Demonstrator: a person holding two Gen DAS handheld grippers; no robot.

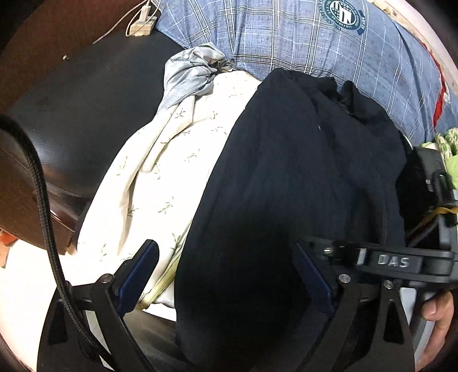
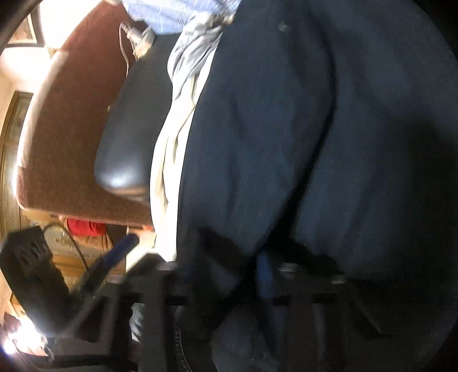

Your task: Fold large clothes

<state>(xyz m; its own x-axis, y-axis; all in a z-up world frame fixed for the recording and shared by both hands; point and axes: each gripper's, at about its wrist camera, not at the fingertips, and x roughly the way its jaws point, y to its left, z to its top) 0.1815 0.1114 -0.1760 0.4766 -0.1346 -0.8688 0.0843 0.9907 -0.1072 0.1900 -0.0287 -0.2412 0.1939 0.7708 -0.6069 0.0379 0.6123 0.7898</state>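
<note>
A large dark navy garment (image 1: 286,177) lies spread on a black leather seat, over a cream floral cloth (image 1: 160,177). My left gripper (image 1: 226,274) is open, its blue-padded fingers (image 1: 140,274) straddling the garment's near edge without pinching it. The right gripper's body (image 1: 400,260) sits at the right, beside the garment. In the blurred right wrist view the navy garment (image 2: 286,143) fills the frame. My right gripper (image 2: 194,263) is open, one blue finger (image 2: 114,257) left of the cloth and the other over the fabric.
A grey garment (image 1: 189,74) is bunched at the far end of the cream cloth. A blue plaid quilt (image 1: 315,43) lies behind. The black seat cushion (image 1: 86,114) lies left, with a charger and cable (image 1: 140,23) on the brown armrest. Green fabric (image 1: 446,143) is at the right.
</note>
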